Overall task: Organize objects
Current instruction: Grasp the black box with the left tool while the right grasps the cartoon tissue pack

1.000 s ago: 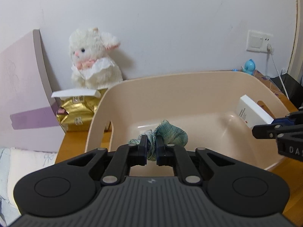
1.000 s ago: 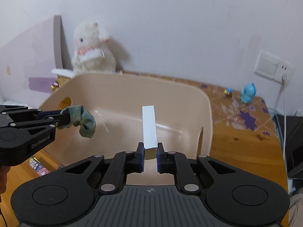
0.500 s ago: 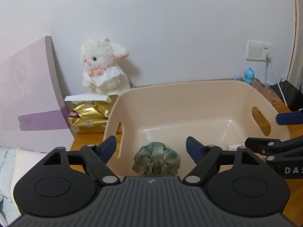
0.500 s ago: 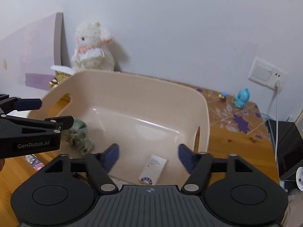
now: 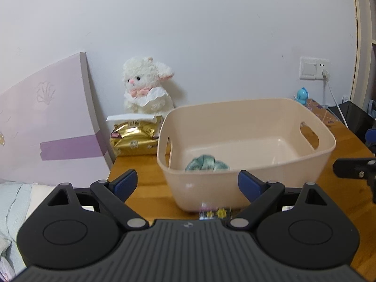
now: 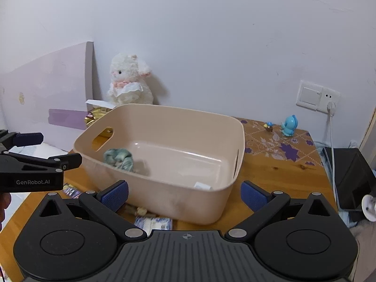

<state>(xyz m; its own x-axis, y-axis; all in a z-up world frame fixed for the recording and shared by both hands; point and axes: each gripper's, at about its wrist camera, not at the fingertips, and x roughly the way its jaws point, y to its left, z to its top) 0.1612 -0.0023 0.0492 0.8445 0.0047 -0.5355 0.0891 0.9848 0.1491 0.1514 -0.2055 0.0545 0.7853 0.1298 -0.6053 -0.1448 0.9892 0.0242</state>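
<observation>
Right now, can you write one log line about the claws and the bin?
left claw: open, empty | right claw: open, empty | green cloth: in beige bin | white card: in bin

I get soft, even indoor light in both views, moderately bright, with no harsh glare. The plush lamb (image 6: 128,80) throws a faint shadow rightward onto the wall (image 5: 211,35). A mild sheen sits on the beige bin (image 6: 178,150) floor. Fisheye curvature bends the edges and darkens the corners. Motion blur smears the green cloth (image 6: 118,156) and the packets under the bin's near wall.
</observation>
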